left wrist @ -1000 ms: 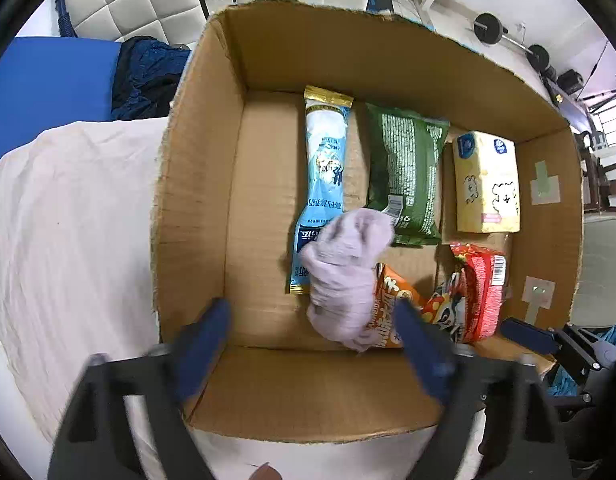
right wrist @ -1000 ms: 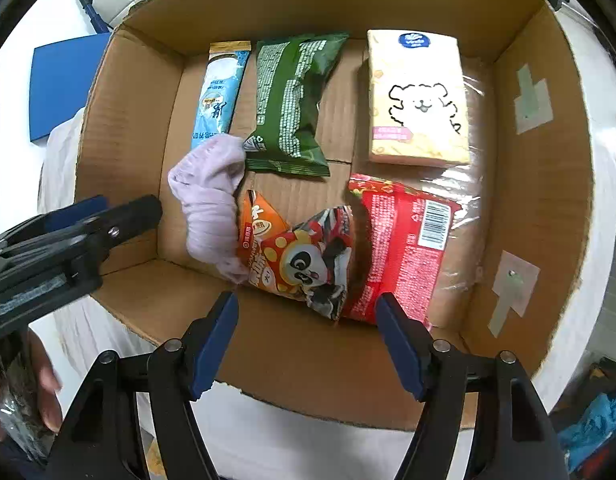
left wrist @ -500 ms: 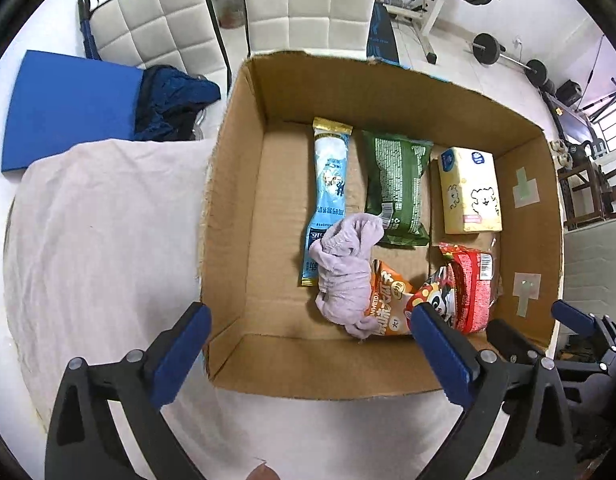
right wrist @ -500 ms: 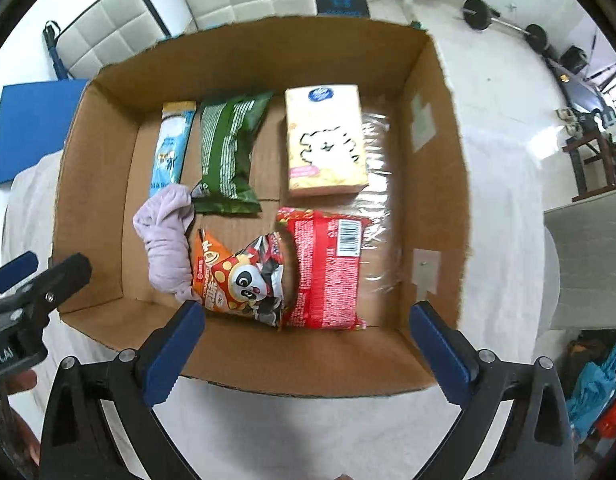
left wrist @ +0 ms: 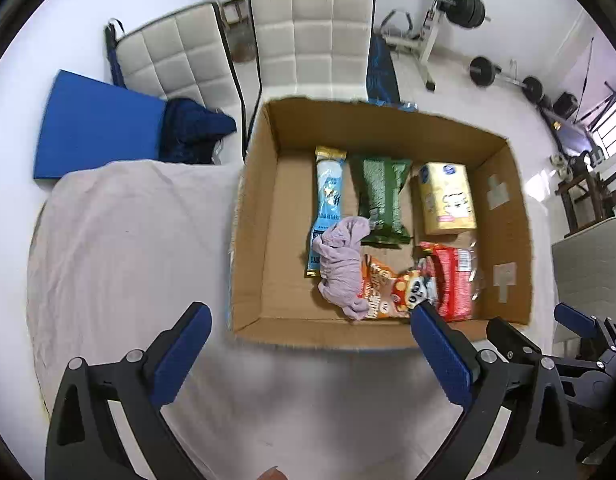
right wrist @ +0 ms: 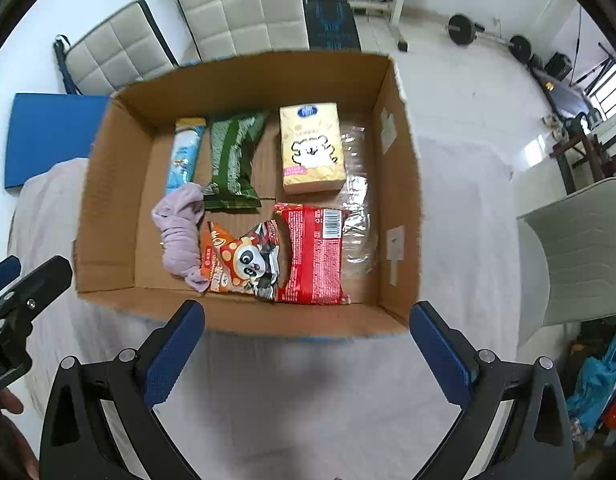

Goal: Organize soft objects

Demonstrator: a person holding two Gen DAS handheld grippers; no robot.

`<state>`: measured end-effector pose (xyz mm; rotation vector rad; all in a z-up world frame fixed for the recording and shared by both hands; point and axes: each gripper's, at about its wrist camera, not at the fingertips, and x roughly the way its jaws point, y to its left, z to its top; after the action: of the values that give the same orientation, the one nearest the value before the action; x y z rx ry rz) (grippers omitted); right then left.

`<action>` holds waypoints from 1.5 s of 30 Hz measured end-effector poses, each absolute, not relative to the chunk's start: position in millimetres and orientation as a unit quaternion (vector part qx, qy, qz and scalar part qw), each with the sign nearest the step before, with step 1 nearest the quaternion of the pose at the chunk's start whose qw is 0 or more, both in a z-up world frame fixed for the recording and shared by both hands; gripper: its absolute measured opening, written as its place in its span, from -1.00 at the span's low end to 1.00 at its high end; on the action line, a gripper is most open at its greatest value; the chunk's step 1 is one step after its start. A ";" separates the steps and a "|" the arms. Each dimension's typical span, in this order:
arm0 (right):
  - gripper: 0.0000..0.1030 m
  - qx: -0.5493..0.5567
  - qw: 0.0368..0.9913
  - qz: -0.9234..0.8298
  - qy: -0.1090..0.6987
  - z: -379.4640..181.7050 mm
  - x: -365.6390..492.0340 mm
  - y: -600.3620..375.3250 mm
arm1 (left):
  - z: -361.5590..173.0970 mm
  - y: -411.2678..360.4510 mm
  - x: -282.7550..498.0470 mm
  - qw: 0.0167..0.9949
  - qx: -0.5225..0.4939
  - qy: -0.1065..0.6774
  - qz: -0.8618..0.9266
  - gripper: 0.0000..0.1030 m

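An open cardboard box (left wrist: 252, 240) (right wrist: 108, 208) stands on a white-covered table. Inside lie a lilac cloth (left wrist: 342, 264) (right wrist: 180, 232), a light-blue packet (left wrist: 328, 200) (right wrist: 184, 156), a green bag (left wrist: 380, 200) (right wrist: 232, 160), a yellow tissue pack (left wrist: 448, 200) (right wrist: 312, 148), an orange panda bag (left wrist: 388, 292) (right wrist: 240, 260) and a red packet (left wrist: 452, 284) (right wrist: 316, 252). My left gripper (left wrist: 308, 356) is open and empty, high above the box's near edge. My right gripper (right wrist: 304, 348) is open and empty, also above the near edge.
The table's white cloth (left wrist: 120, 248) spreads left of the box. Two padded white chairs (left wrist: 312, 36) stand behind the table, with a blue mat (left wrist: 96, 128) and a dark garment (left wrist: 192, 132). Gym weights (left wrist: 464, 8) stand at the back. A pale chair (right wrist: 580, 252) is at right.
Both grippers have drawn up and back from the box, which looks smaller now. The lilac cloth stays lying in the box beside the panda bag.
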<state>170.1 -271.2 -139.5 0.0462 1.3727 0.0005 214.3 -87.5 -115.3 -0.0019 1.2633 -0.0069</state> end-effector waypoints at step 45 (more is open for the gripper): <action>1.00 0.033 0.870 0.000 0.492 129.9 -85.5 -307.7 | 94.0 -90.9 0.0 0.893 -0.027 0.449 -0.013 0.99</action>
<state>-85.5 -307.7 129.9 0.0689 1.0288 -0.0009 0.0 -90.9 94.0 -0.0552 0.9322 -0.0268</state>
